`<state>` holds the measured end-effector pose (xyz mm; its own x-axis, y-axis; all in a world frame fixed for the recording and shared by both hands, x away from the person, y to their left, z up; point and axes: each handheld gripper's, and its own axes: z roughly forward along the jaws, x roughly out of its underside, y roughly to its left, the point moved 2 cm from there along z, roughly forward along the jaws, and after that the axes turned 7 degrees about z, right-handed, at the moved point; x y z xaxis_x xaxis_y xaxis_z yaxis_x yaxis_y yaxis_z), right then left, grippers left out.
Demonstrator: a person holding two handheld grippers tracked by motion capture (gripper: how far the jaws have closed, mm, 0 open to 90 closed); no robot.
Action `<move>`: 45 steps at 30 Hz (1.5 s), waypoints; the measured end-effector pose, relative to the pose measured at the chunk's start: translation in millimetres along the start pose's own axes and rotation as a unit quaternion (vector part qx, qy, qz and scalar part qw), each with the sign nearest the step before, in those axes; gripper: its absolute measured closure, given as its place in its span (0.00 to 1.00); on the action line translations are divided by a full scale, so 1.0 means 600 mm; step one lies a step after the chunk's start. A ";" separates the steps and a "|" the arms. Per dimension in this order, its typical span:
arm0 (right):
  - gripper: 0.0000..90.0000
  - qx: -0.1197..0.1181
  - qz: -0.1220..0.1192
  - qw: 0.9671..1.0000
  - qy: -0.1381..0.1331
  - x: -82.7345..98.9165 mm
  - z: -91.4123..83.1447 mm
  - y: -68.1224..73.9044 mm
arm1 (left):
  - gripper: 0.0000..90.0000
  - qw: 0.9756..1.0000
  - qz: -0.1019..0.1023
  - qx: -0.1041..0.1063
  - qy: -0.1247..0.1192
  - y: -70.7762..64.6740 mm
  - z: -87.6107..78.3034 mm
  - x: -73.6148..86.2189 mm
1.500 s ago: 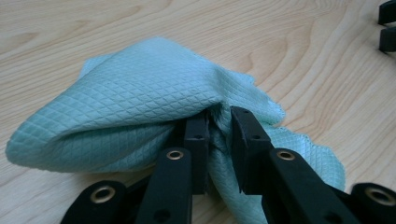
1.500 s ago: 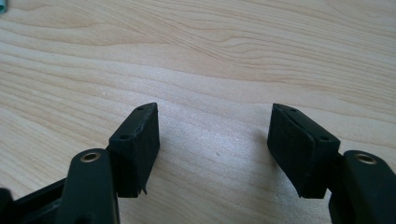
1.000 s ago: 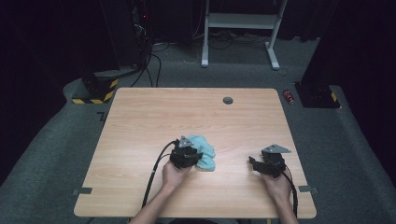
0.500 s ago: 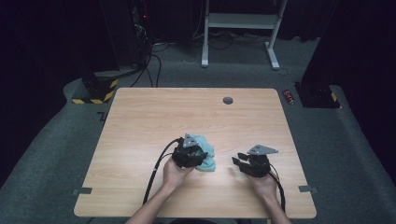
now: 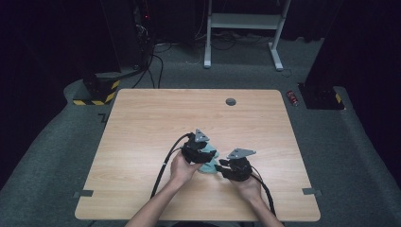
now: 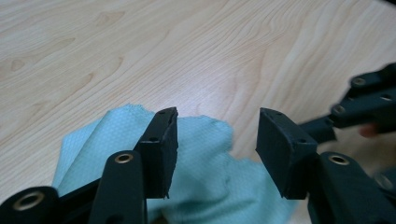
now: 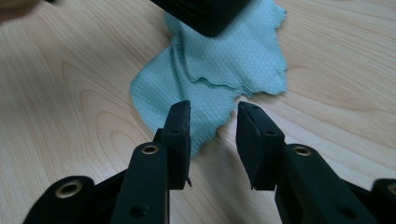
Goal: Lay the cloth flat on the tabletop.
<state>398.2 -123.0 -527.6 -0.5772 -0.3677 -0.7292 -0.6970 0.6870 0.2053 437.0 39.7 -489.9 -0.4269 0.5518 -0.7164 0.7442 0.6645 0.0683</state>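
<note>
the crumpled pale teal waffle-weave cloth (image 5: 208, 161) lies on the light wood-grain worktop (image 5: 142, 132), toward my edge of it and a little right of the middle, well apart from the small dark round disc (image 5: 231, 101) near the far edge.

my left gripper (image 6: 217, 135) hovers right over the cloth. its jaws have just been opening and now stand spread, with the cloth below and behind them but nothing pressed between the pads. a second ago this gripper sat lower and deeper into the cloth; now it is a touch higher, so i take it that the cloth has been let go and lies loose under it.

my right gripper (image 7: 212, 135) was well off to the right of the cloth a second ago; it has since slid across the worktop and now sits just beside the cloth's right edge. its jaws have just been closing, yet a clear gap stays between the pads, and in the right gripper view the cloth's nearest ragged corner (image 7: 205, 128) lies just ahead of the tips and partly behind the left pad, not pinched by them.

as i read it, the hold on the cloth is passing from one gripper to the other. the right gripper needs to go a little further onto that corner before the pads meet, else they may close on bare worktop.
</note>
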 end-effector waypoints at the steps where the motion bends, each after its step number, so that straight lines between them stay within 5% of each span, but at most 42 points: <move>1: 0.76 -0.007 0.001 1.000 0.002 -0.001 0.006 0.005 | 0.51 1.000 0.012 -0.006 0.017 0.000 0.012 -0.003; 10: 0.87 0.004 -0.026 0.999 0.020 0.002 0.020 0.013 | 0.56 0.998 0.014 -0.022 0.061 0.004 0.059 0.004; 17: 0.97 0.023 -0.060 0.998 0.009 0.008 0.022 0.023 | 0.91 0.998 0.020 -0.018 0.065 0.014 0.056 0.006; 22: 0.98 0.028 -0.069 0.997 0.008 0.009 0.022 0.026 | 0.99 0.997 0.026 -0.006 0.072 0.015 0.048 0.001; 29: 0.98 0.030 -0.069 0.997 0.008 0.009 0.022 0.027 | 0.99 1.000 0.021 0.002 0.022 0.024 -0.017 -0.002; 33: 0.98 0.030 -0.070 0.997 0.009 0.009 0.022 0.027 | 0.99 1.000 -0.012 0.026 -0.012 0.041 -0.064 0.009; 45: 0.99 0.032 -0.069 0.997 -0.002 0.012 0.016 0.027 | 0.99 1.000 -0.011 0.012 -0.014 0.049 -0.137 0.078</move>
<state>386.7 -108.4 -535.5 -0.4750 -0.4594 -0.7505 -0.7414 0.6683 0.0601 396.4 126.5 -464.4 -0.4288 0.5228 -0.7368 0.7468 0.6640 0.0366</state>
